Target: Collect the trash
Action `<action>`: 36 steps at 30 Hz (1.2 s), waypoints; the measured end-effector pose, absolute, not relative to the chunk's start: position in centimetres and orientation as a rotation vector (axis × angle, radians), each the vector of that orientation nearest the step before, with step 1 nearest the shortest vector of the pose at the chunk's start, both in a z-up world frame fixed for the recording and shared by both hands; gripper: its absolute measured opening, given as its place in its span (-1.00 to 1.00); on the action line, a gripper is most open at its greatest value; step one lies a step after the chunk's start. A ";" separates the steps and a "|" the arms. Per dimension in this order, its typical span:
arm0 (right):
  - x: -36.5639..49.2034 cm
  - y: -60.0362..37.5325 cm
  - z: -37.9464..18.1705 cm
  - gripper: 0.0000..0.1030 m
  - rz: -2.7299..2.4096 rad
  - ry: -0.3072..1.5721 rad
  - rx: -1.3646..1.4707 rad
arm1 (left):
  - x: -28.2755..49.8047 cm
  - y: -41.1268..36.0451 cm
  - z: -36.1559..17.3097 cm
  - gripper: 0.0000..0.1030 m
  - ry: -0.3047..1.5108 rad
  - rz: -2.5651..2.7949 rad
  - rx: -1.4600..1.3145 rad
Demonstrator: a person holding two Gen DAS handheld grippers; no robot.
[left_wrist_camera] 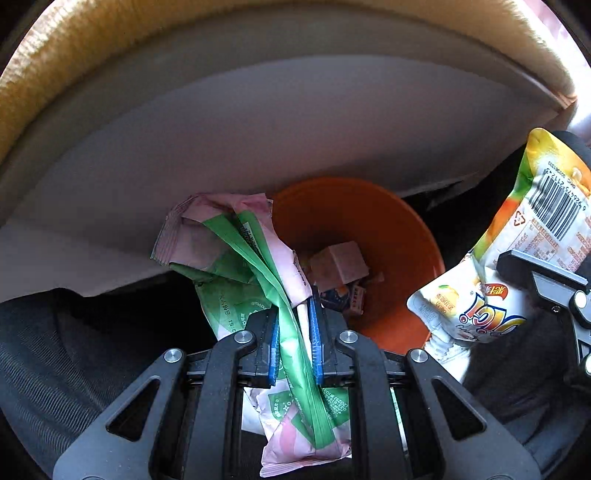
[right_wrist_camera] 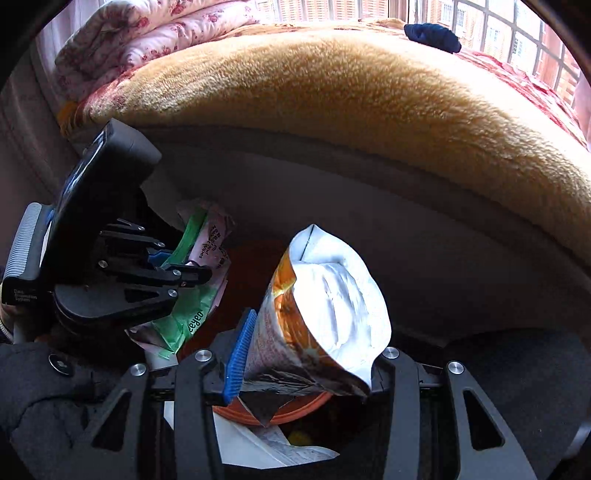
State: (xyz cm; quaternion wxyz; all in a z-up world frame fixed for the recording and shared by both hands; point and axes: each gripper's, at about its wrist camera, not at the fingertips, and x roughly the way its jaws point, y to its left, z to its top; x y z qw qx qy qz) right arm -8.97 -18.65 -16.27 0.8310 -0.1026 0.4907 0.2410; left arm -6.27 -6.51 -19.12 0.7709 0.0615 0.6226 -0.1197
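My left gripper is shut on a crumpled pink and green wipes wrapper, held over the near left rim of the orange trash bin. The bin holds a small pink box and other small cartons. My right gripper is shut on an orange and white snack bag with its open mouth up, above the bin's rim. The snack bag also shows at the right of the left wrist view, and the wipes wrapper at the left of the right wrist view.
The bed's white side panel rises just behind the bin, with a tan fleece blanket on top. Folded floral quilts lie at the far left, a dark blue cloth near the window. Dark fabric lies left of the bin.
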 end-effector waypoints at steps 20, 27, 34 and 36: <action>-6.0 -17.2 -18.3 0.49 0.499 1.106 -0.225 | -5.7 -6.3 -19.2 0.43 1.367 -0.254 0.182; -5.5 -18.0 -18.0 0.49 0.473 1.105 -0.200 | -5.4 -6.1 -19.0 0.43 1.386 -0.248 0.176; -6.5 -17.7 -18.7 0.72 0.430 1.085 -0.233 | -5.3 -6.1 -19.3 0.43 1.386 -0.247 0.176; -6.8 -17.8 -19.2 0.87 0.415 1.088 -0.240 | -5.3 -5.9 -19.5 0.43 1.387 -0.251 0.175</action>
